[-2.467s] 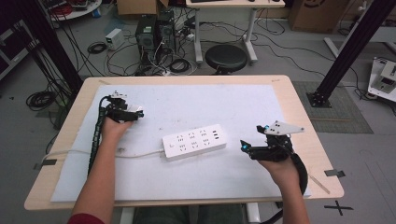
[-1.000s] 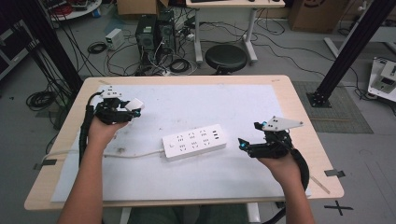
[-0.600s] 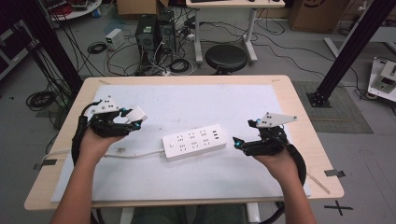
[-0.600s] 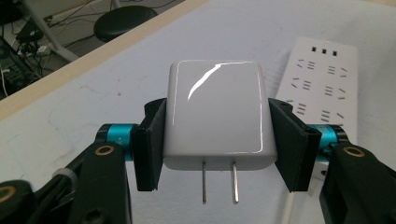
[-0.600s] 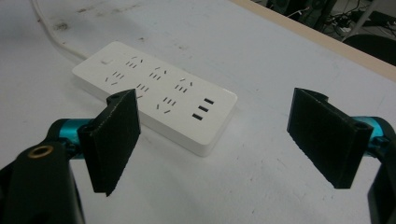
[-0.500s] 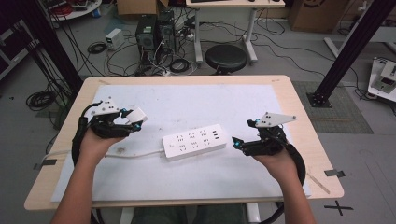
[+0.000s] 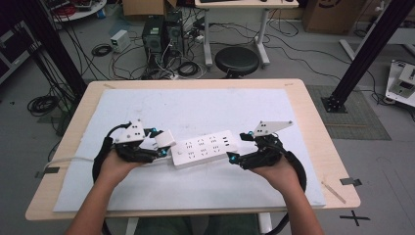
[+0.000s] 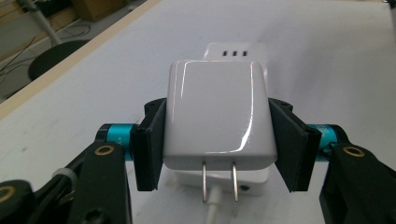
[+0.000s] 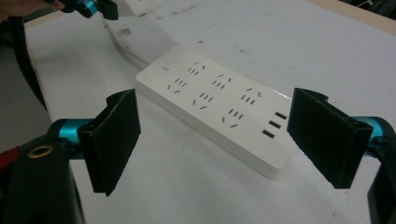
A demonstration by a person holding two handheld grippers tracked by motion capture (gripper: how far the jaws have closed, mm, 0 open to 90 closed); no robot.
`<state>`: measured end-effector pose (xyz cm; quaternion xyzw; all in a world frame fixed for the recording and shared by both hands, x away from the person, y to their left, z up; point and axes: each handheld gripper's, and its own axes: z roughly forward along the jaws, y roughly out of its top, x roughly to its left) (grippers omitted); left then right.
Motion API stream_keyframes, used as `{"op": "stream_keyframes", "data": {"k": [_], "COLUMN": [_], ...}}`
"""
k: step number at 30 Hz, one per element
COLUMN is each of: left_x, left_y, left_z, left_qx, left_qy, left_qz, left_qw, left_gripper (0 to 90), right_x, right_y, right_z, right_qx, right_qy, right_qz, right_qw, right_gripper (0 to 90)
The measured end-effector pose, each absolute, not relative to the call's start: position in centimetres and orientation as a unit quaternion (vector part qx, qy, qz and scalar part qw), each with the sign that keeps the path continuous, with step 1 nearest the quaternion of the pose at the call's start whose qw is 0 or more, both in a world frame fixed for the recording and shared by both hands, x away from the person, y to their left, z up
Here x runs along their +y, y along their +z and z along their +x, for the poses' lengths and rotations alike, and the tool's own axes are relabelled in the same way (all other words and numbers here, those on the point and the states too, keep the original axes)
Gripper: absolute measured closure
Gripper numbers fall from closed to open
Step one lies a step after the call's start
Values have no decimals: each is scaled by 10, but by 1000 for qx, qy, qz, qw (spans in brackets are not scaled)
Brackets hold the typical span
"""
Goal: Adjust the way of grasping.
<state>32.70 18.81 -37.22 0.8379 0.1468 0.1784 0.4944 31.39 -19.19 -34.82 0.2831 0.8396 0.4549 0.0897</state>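
Left tool (image 8: 217, 140) is clamped on a glossy white square plastic plug adapter (image 8: 217, 114), pads pressing its two flat sides, two bare metal prongs pointing back toward the camera; that shell looks rigid and light, but the gloss suggests it is slick, so a squeeze across the broad flat flanks, as here, seems the safest hold; grabbing near the rounded corners would risk it twisting out. In the high view the adapter (image 7: 164, 139) hangs just beside the nine o'clock end of the long white rectangular plastic power strip (image 7: 204, 148), which lies flat near the middle of the white-covered wooden worktop (image 7: 205, 105), its long axis running roughly from nine to three o'clock. Right tool (image 9: 217, 140) is spread wide, pads standing apart on either side of the strip's three o'clock end (image 9: 219, 119), touching nothing. The strip shows two rows of socket slots, a small square button at one end and three narrow ports at the other; a white cable (image 7: 66, 161) trails off its end toward nine o'clock. It reads as stiff and fairly light, likely to skate on the smooth sheet if pushed; pinching it across its narrow width near the end should steady it for a plug-in.
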Motion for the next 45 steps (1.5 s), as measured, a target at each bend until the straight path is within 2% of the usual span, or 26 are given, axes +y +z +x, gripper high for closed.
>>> {"op": "stream_keyframes", "data": {"k": [3,10,32,39,45], "left_x": [170,149,113,104,100], "left_y": [-373,-377,-402,-407,-409], "left_z": [318,307,285,275,271], "left_qx": [101,56,-4,-29,-38], "left_qy": [190,205,270,302,321], "left_qz": [839,839,829,817,812], "left_qw": [500,501,490,490,487], "left_gripper": [425,424,425,425,425], "right_x": [-185,-177,-147,-142,-139], "right_y": [-354,-363,-396,-404,-409], "right_z": [314,314,327,329,330], "right_qx": [841,830,790,782,773], "right_qy": [456,475,512,515,525], "right_qz": [285,292,309,315,307], "right_qw": [69,30,-133,-156,-181], "right_gripper": [175,175,175,176,285]}}
